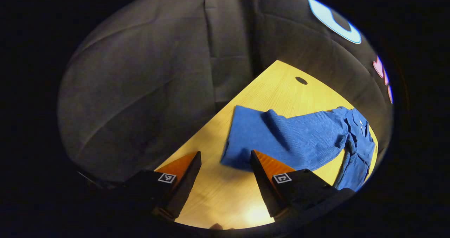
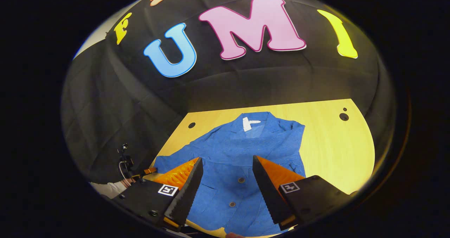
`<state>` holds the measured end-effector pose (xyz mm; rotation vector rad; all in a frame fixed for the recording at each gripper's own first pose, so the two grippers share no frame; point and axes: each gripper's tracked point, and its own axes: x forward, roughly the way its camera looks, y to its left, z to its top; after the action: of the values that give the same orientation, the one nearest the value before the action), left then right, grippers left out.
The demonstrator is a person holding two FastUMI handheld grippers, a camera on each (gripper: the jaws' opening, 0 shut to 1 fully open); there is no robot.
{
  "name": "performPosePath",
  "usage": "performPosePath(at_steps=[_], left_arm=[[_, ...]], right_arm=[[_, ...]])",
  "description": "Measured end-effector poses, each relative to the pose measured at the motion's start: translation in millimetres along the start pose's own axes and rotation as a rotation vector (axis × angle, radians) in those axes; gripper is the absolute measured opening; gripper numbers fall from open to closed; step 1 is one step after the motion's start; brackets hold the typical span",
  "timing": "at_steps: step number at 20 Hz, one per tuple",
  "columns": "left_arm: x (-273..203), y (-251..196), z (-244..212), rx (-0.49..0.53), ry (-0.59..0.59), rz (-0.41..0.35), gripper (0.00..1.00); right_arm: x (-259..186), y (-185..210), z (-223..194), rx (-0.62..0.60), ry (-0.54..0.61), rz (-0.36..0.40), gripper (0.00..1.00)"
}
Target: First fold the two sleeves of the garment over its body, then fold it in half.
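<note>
Blue garment [image 2: 232,153] lies flat on the yellow table [image 2: 330,139], collar toward the booth wall, 1 sleeve [image 1: 253,136] stretched out sideways from its body. Left gripper [image 1: 225,157] hangs just above that sleeve's cuff, fingers spread, gripping nothing. Right gripper [image 2: 226,162] hovers over the garment's buttoned front, likewise spread and empty.

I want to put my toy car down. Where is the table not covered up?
Bare wood lies right of the blue jacket, on the table up to the small holes. More lies beyond the sleeve's cuff. The middle is crowded with cloth.
</note>
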<state>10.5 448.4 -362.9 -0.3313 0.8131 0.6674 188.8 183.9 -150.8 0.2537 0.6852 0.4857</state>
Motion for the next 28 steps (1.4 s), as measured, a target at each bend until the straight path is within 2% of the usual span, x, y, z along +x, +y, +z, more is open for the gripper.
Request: performPosePath(at_steps=[2, 4, 5, 7, 9, 11, 13, 15, 19, 24, 28], left_arm=[[1.9, -1.1, 4.0, 0.099, 0.008, -0.018, 0.83], [-0.2, -7.9, 5.0, 0.088, 0.031, -0.028, 0.67], [0.5, -7.7, 3.9, 0.076, 0.033, -0.027, 0.46], [3.6, -5.0, 4.6, 0.013, 0.038, -0.021, 0.10], [0.8, -7.2, 5.3, -0.005, 0.065, -0.017, 0.00], [-3.5, -11.3, 6.7, 0.031, 0.079, -0.042, 0.00], [-11.8, -23.6, 22.0, 0.015, 0.042, -0.079, 0.00], [-28.6, -52.9, 41.5, -0.022, 0.010, -0.166, 0.00], [-82.7, -116.6, 88.0, 0.097, -0.093, -0.305, 0.00], [-129.6, -262.5, 116.4, 0.172, -0.148, -0.515, 0.00], [-157.3, -391.3, 115.8, 0.286, -0.181, -0.669, 0.00]], right_arm=[[-2.0, -5.7, -1.4, 0.037, 0.014, 0.004, 0.90], [-3.2, -6.4, 1.5, 0.051, 0.010, 0.016, 0.90], [-2.8, -8.0, 2.4, 0.047, 0.010, 0.019, 0.90], [-8.0, -6.6, -1.8, 0.045, 0.022, 0.026, 0.90], [-13.2, -9.0, -2.1, 0.029, 0.020, 0.024, 0.90], [-17.8, -10.5, -6.4, 0.019, 0.024, 0.021, 0.90], [-20.4, -14.9, -9.9, 0.027, 0.030, 0.014, 0.90], [-21.5, -14.6, -8.9, 0.043, 0.021, 0.020, 0.90], [-20.8, -16.5, -14.4, 0.061, 0.029, 0.033, 0.90], [-26.8, -28.0, -17.5, 0.078, 0.029, 0.040, 0.90], [-38.6, -50.4, -24.8, 0.121, 0.028, 0.024, 0.90]])
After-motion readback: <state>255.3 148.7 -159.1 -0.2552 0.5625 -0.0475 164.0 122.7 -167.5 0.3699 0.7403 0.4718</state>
